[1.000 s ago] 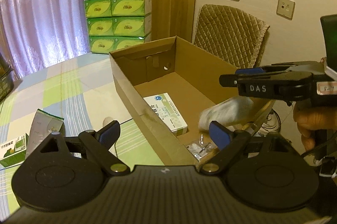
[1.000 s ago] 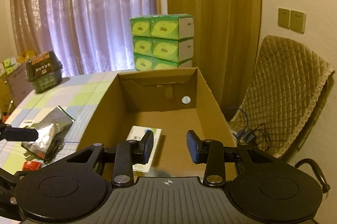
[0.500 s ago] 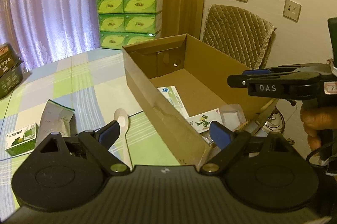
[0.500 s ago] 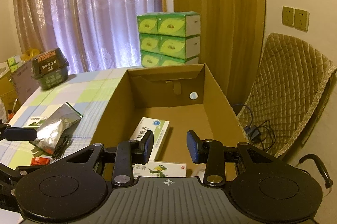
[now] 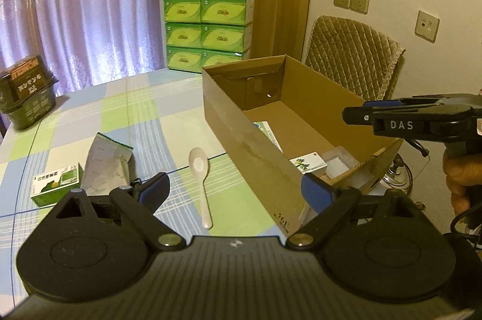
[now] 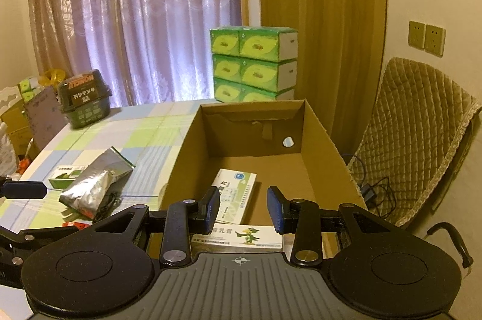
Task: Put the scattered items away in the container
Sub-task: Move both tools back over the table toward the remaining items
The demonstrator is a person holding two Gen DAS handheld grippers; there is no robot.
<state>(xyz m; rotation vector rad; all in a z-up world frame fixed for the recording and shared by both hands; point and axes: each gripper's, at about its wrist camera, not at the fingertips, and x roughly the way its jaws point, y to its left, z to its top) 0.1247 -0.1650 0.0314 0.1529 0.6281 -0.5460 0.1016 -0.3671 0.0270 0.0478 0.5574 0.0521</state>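
Observation:
The open cardboard box (image 5: pixel 241 124) stands on the table's right side. Inside it lie a white-and-blue medicine box (image 6: pixel 238 193), a parrot-printed box (image 6: pixel 244 237) and a clear plastic piece (image 5: pixel 337 162). On the cloth to its left lie a white spoon (image 5: pixel 200 169), a silver pouch (image 5: pixel 105 166) and a small green box (image 5: pixel 57 183). My left gripper (image 5: pixel 236 190) is open and empty, above the spoon's handle and the box's near corner. My right gripper (image 6: pixel 243 208) is open and empty over the box's near end.
A dark green tub (image 6: pixel 84 100) sits at the table's far left. Stacked green tissue boxes (image 6: pixel 254 64) stand behind the table. A quilted chair (image 6: pixel 415 139) with cables is to the right of the box. A small red item (image 6: pixel 72 225) lies near the pouch.
A blurred white item dropped into the box; the parrot box and clear plastic piece now lie at its near end. Both grippers have drawn back from the box, the left one toward the spoon.

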